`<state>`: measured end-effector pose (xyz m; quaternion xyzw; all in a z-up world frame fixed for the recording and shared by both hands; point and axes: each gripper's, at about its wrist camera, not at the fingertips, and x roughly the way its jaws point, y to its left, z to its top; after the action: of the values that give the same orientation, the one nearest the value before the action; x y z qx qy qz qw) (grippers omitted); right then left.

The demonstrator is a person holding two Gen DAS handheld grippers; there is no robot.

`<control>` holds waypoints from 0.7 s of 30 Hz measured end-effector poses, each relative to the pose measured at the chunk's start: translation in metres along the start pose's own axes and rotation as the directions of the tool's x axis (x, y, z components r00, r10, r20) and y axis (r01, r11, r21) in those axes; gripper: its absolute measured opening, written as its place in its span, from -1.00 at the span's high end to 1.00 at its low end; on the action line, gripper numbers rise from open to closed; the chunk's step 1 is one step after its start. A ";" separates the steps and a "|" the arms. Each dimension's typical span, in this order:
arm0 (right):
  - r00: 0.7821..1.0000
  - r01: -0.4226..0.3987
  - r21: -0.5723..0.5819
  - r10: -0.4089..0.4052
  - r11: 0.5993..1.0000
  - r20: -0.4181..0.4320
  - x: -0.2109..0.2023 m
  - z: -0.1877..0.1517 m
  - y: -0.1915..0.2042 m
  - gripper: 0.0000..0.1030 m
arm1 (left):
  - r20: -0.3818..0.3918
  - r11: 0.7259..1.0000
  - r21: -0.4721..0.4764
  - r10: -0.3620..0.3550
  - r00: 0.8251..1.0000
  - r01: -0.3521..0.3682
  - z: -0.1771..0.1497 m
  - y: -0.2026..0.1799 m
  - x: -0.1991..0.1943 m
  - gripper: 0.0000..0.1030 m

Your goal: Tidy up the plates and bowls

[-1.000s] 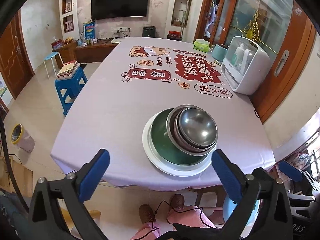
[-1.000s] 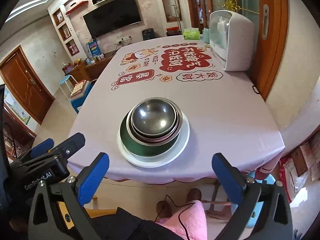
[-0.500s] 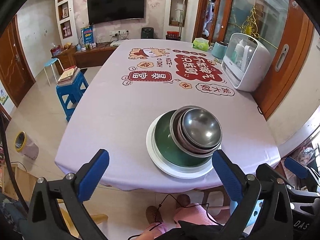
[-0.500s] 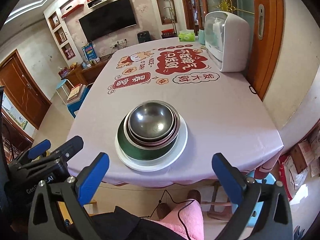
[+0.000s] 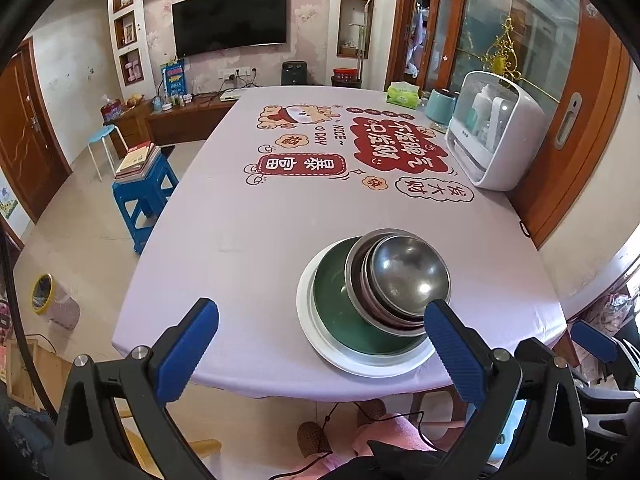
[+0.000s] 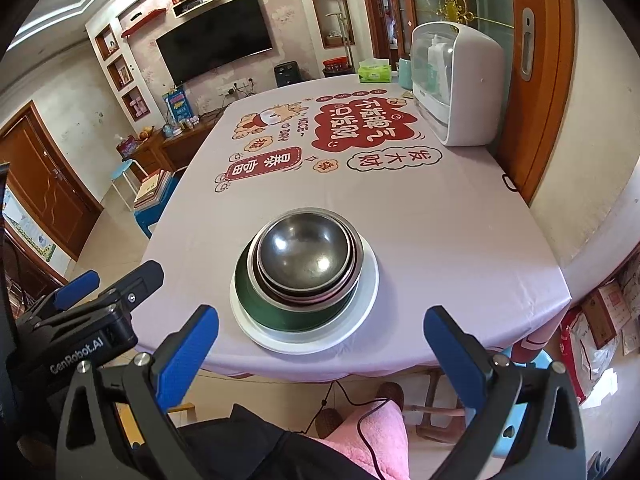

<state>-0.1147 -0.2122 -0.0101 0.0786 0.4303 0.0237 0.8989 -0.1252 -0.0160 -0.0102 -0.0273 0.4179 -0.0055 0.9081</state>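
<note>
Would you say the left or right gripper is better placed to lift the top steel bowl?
Right, probably: its gripper is centred on the steel bowl, whereas the left gripper has the bowl off toward one finger. Both are open and empty.

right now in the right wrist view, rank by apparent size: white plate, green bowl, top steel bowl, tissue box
1. white plate
2. green bowl
3. top steel bowl
4. tissue box, though it sits far from the camera, so its true size is unsure.

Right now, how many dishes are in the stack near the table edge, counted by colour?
White plate: 1
Green bowl: 1
Steel bowls: at least 3 nested by their rims, though the exact count is hard to tell
Total: at least 5 dishes, all in one stack on the purple tablecloth.
</note>
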 end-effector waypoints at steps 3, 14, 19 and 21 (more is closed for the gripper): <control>1.000 0.000 0.004 0.000 1.000 0.002 0.000 0.003 0.000 -1.00 | 0.003 1.000 -0.004 0.003 1.000 -0.003 0.002 0.001 0.000 -0.98; 1.000 -0.001 0.003 0.001 1.000 0.002 0.001 0.003 0.000 -1.00 | 0.024 1.000 0.022 0.015 1.000 -0.015 0.006 -0.004 0.001 -0.98; 1.000 -0.001 0.000 0.001 1.000 -0.011 0.006 0.006 0.000 -1.00 | 0.021 0.999 0.027 0.022 1.000 -0.022 0.006 -0.004 0.002 -0.98; 1.000 -0.005 0.002 0.005 1.000 -0.019 0.009 0.008 0.001 -1.00 | 0.022 0.999 0.033 0.027 0.999 -0.027 0.005 -0.003 0.002 -0.99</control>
<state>-0.1025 -0.2109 -0.0121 0.0801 0.4384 0.0263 0.8948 -0.1198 -0.0192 -0.0081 -0.0068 0.4081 0.0002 0.9129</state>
